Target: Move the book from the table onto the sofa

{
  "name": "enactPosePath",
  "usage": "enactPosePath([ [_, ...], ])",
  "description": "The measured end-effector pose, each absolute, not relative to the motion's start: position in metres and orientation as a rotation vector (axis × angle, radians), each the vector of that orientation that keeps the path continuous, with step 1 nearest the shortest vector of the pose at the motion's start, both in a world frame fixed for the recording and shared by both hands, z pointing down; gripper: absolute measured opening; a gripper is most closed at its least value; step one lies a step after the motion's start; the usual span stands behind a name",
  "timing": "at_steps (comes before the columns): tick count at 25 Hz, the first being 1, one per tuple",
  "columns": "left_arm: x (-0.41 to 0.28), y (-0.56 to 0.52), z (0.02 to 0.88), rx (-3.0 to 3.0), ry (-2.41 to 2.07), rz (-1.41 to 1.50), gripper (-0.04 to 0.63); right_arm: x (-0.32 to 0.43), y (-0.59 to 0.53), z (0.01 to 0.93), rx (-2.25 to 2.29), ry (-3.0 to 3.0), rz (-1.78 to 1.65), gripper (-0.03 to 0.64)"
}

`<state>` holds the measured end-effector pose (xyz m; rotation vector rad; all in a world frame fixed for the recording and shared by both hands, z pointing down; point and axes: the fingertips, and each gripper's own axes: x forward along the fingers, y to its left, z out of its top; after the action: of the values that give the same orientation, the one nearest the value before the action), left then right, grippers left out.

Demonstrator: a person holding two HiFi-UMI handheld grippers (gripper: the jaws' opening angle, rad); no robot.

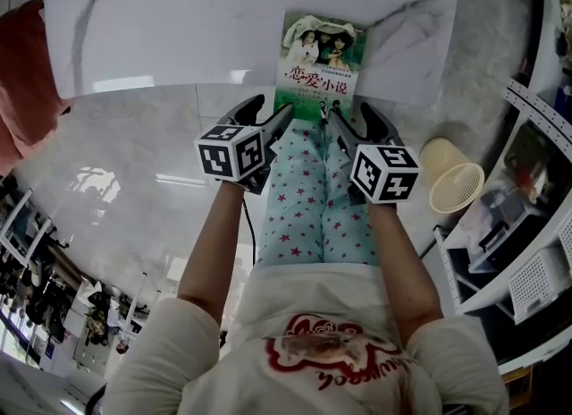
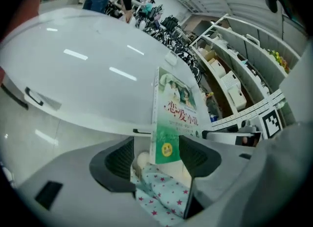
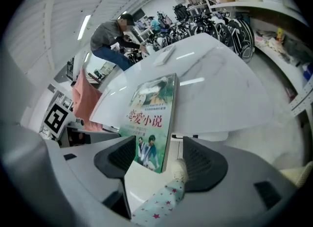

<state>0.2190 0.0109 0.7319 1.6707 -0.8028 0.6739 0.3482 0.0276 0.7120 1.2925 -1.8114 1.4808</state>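
A green-covered book (image 1: 317, 60) lies flat on the white marble table (image 1: 179, 20), with its near end sticking out over the table's edge. Both grippers are at that near end. My left gripper (image 1: 271, 111) is open, and in the left gripper view the book's (image 2: 173, 108) bottom edge sits between the wide jaws (image 2: 156, 155), close to the right pad. My right gripper (image 1: 349, 114) is also open. In the right gripper view the book's (image 3: 149, 118) near corner lies between the spread jaws (image 3: 159, 155), and neither pad presses on it.
A salmon-pink upholstered shape (image 1: 22, 73) shows at the left beyond the table. A cream mesh bin (image 1: 454, 181) and white shelving (image 1: 527, 225) stand at the right. The person's star-print trouser legs (image 1: 313, 199) are under the grippers. Another person (image 3: 110, 42) bends over in the background.
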Motion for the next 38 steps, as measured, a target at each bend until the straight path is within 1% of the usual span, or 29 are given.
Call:
enactPosePath([
  [5, 0.248, 0.019, 0.748, 1.610, -0.622, 0.640, 0.272, 0.334, 0.029, 0.736, 1.182, -1.803, 1.764, 0.279],
  [11, 0.264, 0.018, 0.753, 1.602, -0.467, 0.549, 0.272, 0.317, 0.017, 0.751, 0.969, -1.854, 1.884, 0.270],
  [16, 0.275, 0.017, 0.752, 1.633, -0.338, 0.471, 0.259, 0.312, 0.015, 0.747, 0.868, -1.966, 1.953, 0.209],
  [18, 0.279, 0.016, 0.748, 1.647, -0.314, 0.426, 0.229, 0.311, 0.013, 0.744, 0.866, -2.020, 1.949, 0.190],
  [19, 0.280, 0.016, 0.744, 1.660, -0.314, 0.409, 0.185, 0.310, 0.013, 0.742, 0.874, -2.048, 1.936, 0.174],
  [20, 0.282, 0.015, 0.742, 1.676, -0.325, 0.400, 0.164, 0.310, 0.012, 0.739, 0.888, -2.073, 1.916, 0.148],
  [22, 0.283, 0.015, 0.739, 1.716, -0.375, 0.399, 0.164, 0.310, 0.012, 0.735, 0.916, -2.109, 1.875, 0.119],
  [23, 0.283, 0.015, 0.737, 1.743, -0.405, 0.407, 0.161, 0.310, 0.012, 0.734, 0.925, -2.117, 1.858, 0.115],
  [26, 0.282, 0.015, 0.730, 1.813, -0.483, 0.435, 0.150, 0.309, 0.012, 0.729, 0.935, -2.131, 1.806, 0.114],
  [32, 0.287, 0.014, 0.704, 1.848, -0.563, 0.397, 0.144, 0.315, 0.010, 0.703, 0.946, -2.186, 1.678, 0.112],
  [38, 0.291, 0.003, 0.639, 1.910, -0.622, 0.337, 0.143, 0.320, -0.002, 0.636, 0.941, -2.275, 1.553, 0.113],
])
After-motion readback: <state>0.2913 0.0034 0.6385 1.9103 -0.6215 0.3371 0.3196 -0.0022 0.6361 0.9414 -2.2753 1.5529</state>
